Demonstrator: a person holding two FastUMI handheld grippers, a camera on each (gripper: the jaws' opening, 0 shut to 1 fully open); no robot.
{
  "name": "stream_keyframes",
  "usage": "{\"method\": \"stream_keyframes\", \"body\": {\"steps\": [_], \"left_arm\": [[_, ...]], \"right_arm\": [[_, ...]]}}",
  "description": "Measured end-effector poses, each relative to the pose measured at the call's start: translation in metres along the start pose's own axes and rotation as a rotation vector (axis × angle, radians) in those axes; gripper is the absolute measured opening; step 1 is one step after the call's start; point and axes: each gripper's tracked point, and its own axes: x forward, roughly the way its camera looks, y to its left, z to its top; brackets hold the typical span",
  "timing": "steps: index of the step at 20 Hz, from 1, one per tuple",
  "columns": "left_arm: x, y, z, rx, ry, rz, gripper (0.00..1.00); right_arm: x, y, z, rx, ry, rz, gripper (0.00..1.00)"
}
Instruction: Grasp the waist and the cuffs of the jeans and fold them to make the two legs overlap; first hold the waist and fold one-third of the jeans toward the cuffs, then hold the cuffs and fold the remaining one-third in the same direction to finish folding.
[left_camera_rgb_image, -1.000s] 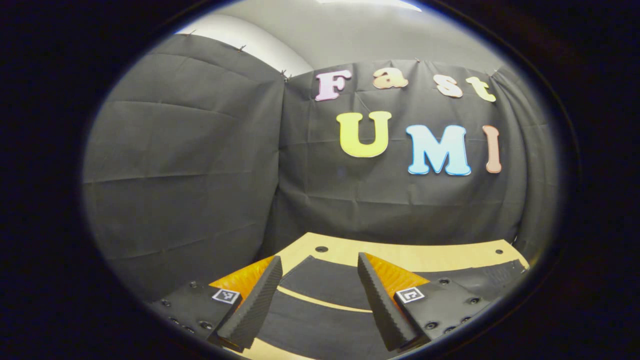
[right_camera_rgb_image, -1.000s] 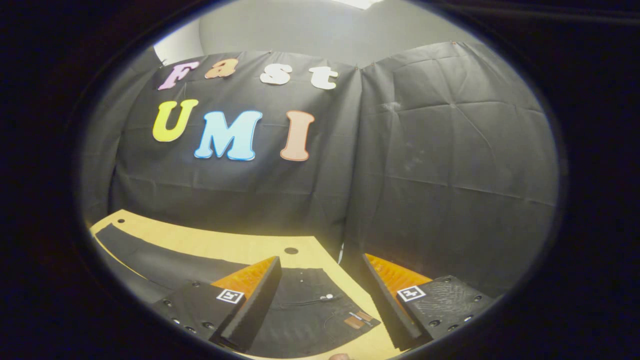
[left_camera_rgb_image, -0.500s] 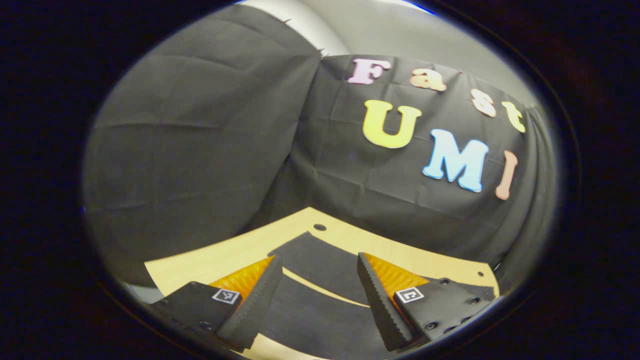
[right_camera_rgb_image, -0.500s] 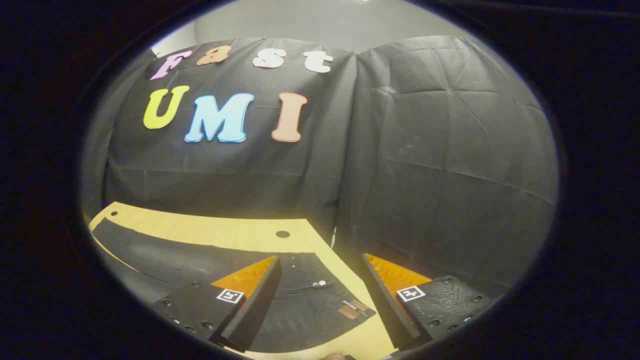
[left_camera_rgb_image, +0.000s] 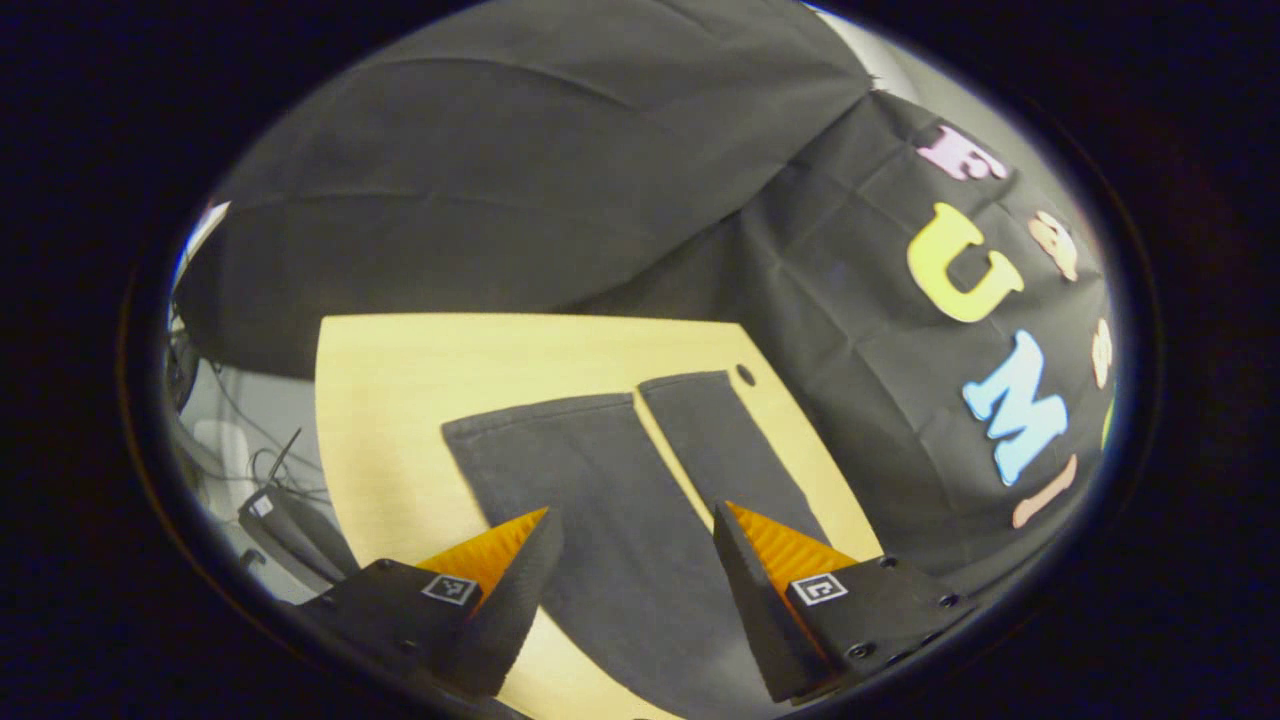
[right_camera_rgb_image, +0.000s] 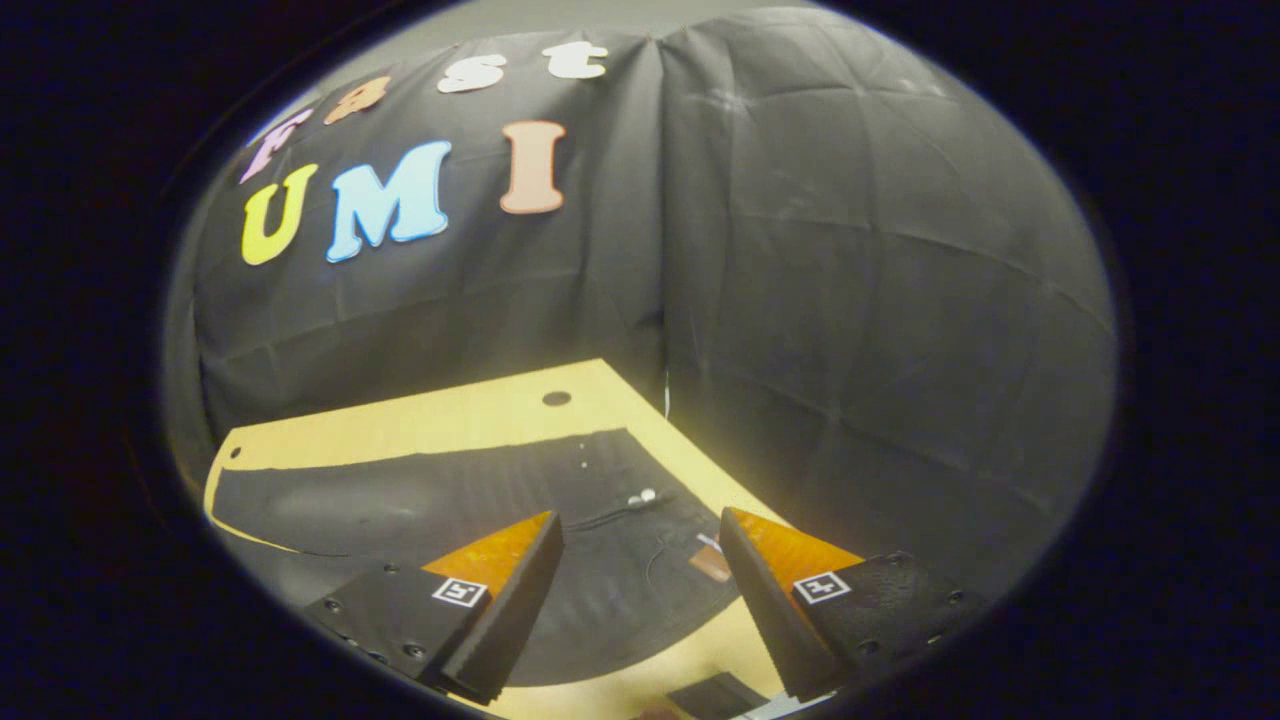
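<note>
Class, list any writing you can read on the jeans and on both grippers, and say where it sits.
Brown patch at the waist of the jeans: too blurred to read.
Square tags on the left gripper and right gripper: black-and-white patterns, no words.
Nothing else legible on them.

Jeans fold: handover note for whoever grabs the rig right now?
Left gripper: open, holding nothing, above the leg end near the cuffs.
Right gripper: open, holding nothing, over the waist end.
Jeans lie flat and spread out on the wooden table; the two legs sit side by side with a gap between them.
Done: nothing folded.
Left: grasp waist and cuffs, overlap the legs, fold the waist third toward the cuffs, then the cuff third.
</note>
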Motion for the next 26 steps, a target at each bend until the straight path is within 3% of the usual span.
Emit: {"method": "stream_keyframes", "body": {"steps": [4,7,13,22,23,24,26], "left_arm": [[0.009,0.024,0.009,-0.169,0.059,0.053,0.98],[0.019,0.029,0.009,-0.293,0.095,0.097,0.98],[0.033,0.038,0.003,-0.393,0.138,0.158,0.98],[0.066,0.024,0.006,-0.470,0.163,0.066,0.95],[0.072,0.021,0.006,-0.469,0.166,0.054,0.95],[0.074,0.018,0.006,-0.472,0.169,0.045,0.94],[0.076,0.018,0.002,-0.483,0.175,0.042,0.90]], "right_arm": [[0.003,-0.009,-0.040,0.242,0.213,0.045,0.95],[0.007,-0.012,-0.060,0.371,0.312,0.054,0.96],[0.005,-0.014,-0.079,0.577,0.449,0.008,0.96],[0.002,-0.033,-0.090,0.745,0.480,-0.029,0.95],[0.001,-0.032,-0.095,0.749,0.491,-0.035,1.00],[0.003,-0.031,-0.097,0.757,0.500,-0.039,0.95],[0.005,-0.028,-0.102,0.784,0.513,-0.037,0.95]]}}
